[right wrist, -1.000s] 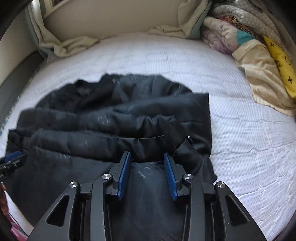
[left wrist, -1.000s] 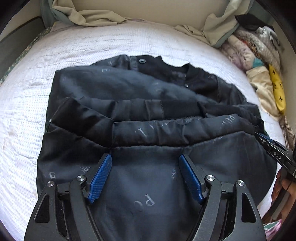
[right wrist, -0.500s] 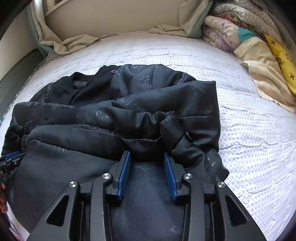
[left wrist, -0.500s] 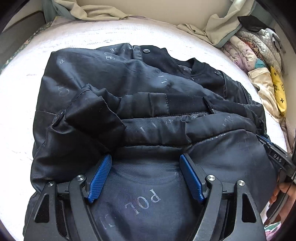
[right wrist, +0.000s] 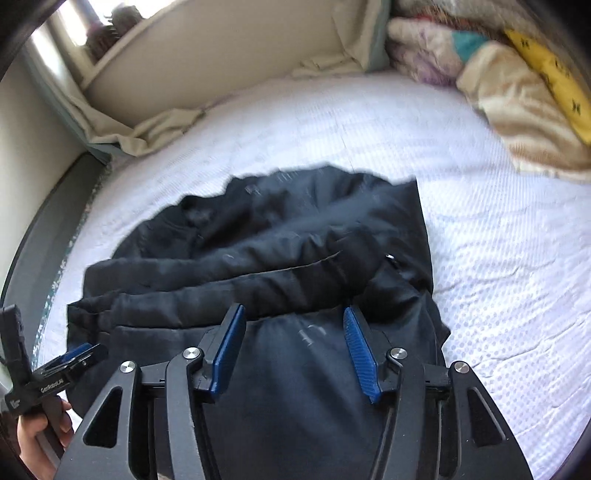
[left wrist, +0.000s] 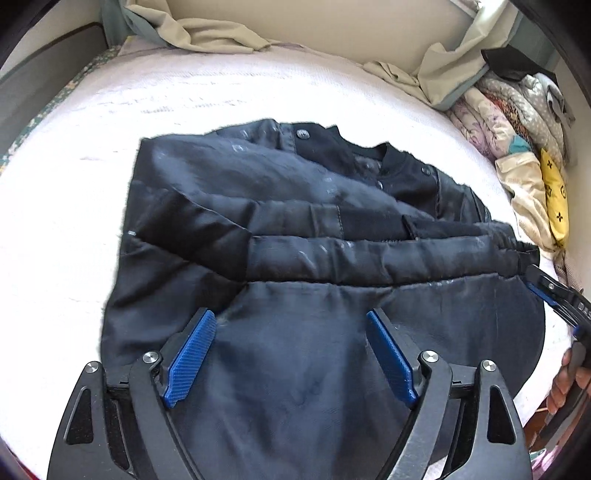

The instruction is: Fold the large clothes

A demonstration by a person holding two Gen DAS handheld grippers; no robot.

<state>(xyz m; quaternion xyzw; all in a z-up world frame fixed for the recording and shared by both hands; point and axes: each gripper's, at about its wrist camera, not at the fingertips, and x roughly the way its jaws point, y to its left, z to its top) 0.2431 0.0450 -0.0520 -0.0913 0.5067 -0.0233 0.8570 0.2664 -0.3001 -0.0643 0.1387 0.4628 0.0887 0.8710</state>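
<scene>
- Black quilted fabric, faintly printed with pale letters: the jacket (left wrist: 295, 236) lies on the white bed (left wrist: 184, 96), its ribbed collar (left wrist: 369, 155) and snap buttons turned toward the far wall.
- Both sleeves (left wrist: 369, 254) lie folded across the body as two parallel horizontal bands; the body beneath appears narrowed to a rough rectangle.
- Left gripper (left wrist: 288, 354): jaws spread wide, blue pads (left wrist: 190, 354) apart with nothing clamped between them, poised over the lower panel near the hem.
- Right gripper (right wrist: 295, 347): jaws likewise released, blue pads (right wrist: 360, 354) separated, positioned over the hem side of the jacket (right wrist: 280, 266); this view is motion-blurred, so fine contact with the cloth cannot be judged.
- Each gripper appears at the edge of the other's view, at opposite ends of the lower panel, held in a hand (right wrist: 37, 439).
- Progress, as judged: the sleeve folds are done; the lengthwise fold, hem brought up toward the collar, remains, followed by any final halving and smoothing.
- Next requirement, as judged: both jaws must close on the hem corners together, since the padded cloth is bulky and may spring open or drag the sleeves askew.
- Background: a stack of folded clothes (left wrist: 517, 147) rests at the far right corner of the bed; a beige sheet (left wrist: 207, 33) is bunched along the wall.
</scene>
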